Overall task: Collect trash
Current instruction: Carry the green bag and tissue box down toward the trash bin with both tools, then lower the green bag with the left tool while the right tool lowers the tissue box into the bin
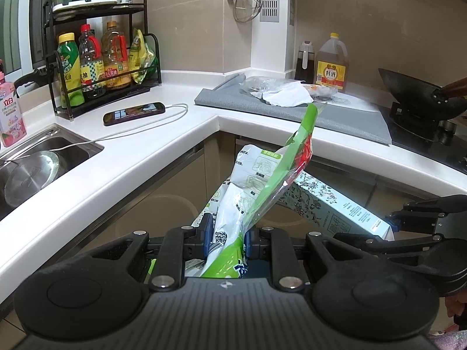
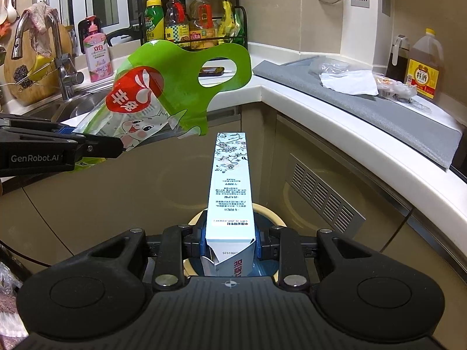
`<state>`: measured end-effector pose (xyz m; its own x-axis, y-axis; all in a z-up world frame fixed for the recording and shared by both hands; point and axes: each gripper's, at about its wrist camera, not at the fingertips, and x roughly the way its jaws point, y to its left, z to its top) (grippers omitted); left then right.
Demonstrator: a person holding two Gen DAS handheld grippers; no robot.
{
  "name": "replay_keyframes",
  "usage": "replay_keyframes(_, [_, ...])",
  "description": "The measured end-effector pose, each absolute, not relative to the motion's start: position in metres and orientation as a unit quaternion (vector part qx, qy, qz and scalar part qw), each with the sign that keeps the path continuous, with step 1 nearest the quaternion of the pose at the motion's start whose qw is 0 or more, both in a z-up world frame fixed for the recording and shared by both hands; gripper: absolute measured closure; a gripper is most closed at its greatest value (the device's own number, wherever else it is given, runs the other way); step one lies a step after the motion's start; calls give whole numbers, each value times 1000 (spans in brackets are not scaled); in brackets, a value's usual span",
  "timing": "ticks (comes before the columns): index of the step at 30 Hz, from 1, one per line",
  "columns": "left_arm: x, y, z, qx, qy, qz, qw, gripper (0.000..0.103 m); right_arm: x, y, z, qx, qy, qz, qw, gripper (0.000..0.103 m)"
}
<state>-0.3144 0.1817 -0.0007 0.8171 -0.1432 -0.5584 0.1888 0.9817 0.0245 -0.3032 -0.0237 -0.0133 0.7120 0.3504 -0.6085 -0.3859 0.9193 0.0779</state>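
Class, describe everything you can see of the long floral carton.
The floral carton is a long, slim, pale blue cardboard box with a dark flower print and small printed text. Its near end flap is torn open. The right gripper clamps that end; the rest juts forward, clear of the counter, beside the green bag.

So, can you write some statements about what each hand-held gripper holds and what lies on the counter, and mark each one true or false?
1. The left hand-held gripper is shut on a green plastic bag. True.
2. The right hand-held gripper is empty. False: it grips a long floral box.
3. A phone lies on the counter with a cable plugged in. True.
4. The white crumpled paper lies in the sink. False: it lies on the grey mat.
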Motion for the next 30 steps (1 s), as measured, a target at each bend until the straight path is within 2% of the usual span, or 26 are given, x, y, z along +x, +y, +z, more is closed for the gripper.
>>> replay_keyframes(13, [-305, 183, -10, 33, 306, -80, 948, 80, -294, -19, -19, -30, 338, 204, 918, 73])
replay_keyframes(30, [-271, 187, -45, 22, 368, -57, 928, 80, -265, -14, -43, -24, 378, 201, 903, 73])
